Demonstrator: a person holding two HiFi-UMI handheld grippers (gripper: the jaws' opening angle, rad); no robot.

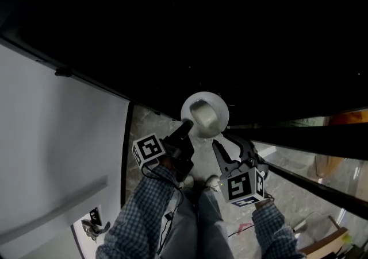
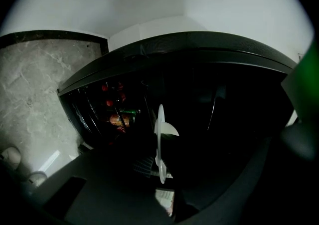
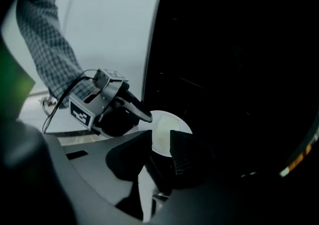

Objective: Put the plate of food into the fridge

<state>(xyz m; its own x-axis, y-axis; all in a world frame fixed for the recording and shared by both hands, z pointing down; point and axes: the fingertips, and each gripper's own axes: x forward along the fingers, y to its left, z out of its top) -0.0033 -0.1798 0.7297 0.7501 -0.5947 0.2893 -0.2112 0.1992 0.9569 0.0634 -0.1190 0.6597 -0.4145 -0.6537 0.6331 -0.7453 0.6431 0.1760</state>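
Dark fridge (image 1: 241, 34) interior fills the upper scene, with its white door (image 1: 57, 137) swung out on the left and marbled floor (image 1: 150, 128) below. The left tool (image 1: 187, 126) is clamped on the near rim of the white plate (image 1: 205, 115), which carries a pale block of food (image 1: 202, 115) and is held in the air at the fridge's opening, seen edge-on in the left gripper view (image 2: 159, 141). The right tool (image 1: 225, 143) sits just beside the plate's lower edge, its jaws moderately apart with nothing between them.

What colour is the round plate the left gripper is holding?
White: the round plate is plain white, seen best in the head view.
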